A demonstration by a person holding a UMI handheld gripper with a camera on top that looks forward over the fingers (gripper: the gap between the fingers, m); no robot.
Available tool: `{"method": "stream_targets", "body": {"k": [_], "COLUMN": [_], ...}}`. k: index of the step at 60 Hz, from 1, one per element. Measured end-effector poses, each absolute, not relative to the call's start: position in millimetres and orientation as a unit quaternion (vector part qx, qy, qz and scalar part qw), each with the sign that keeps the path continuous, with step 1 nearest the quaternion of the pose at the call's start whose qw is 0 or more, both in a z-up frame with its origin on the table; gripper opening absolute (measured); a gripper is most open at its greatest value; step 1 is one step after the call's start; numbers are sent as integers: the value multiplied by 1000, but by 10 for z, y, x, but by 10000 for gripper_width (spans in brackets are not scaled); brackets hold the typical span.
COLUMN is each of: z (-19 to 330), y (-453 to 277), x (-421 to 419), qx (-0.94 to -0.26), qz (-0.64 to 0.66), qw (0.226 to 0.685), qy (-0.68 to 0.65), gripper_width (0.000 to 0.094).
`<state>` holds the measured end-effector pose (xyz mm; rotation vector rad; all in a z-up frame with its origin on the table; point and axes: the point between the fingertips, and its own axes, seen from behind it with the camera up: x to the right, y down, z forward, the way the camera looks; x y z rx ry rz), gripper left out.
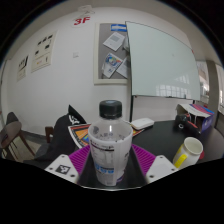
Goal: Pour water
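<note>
A clear plastic water bottle with a black cap and a white and blue label stands upright between my fingers. My gripper is shut on the bottle: both purple pads press on its lower sides. The bottle is held above the dark table. A yellow cup with a white inside stands on the table to the right, beyond my right finger.
A white wall with a whiteboard, a notice board with papers and posters lies behind. A chair stands at the left. Books and a colourful box lie at the table's far right.
</note>
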<state>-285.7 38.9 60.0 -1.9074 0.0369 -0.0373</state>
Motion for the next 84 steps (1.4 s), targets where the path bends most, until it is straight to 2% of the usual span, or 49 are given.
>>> {"method": "stream_targets", "body": {"k": [4,9,18,26,32,40,47,53,58,72,76,84], "z": [614,630,653,766,1170,2025,2693,2902,2907,2306,2113,2023], "y": [437,455,483,472,386,249,88,32,-50,128,58,2], "x": [-2876,-2889,-2909,-2971,-3075,-3123,-2980,-2616,-2328,-1607,-1561,-1575], "qx": [-807,-801,-798,-793,-775,-716,-623,-533,-454,-266,-246,-257], "qz": [-15,-18,-8,12,75,253,445,568,647,751,756,755], "qw": [591,598,603,609,627,642,616,569,515,367,343,333], "qy": [14,9,2,-7,18,104,185,263,331,479,500,503], "gripper_width": [559,532,417,417,416,414,413,411,410,413,413,413]}}
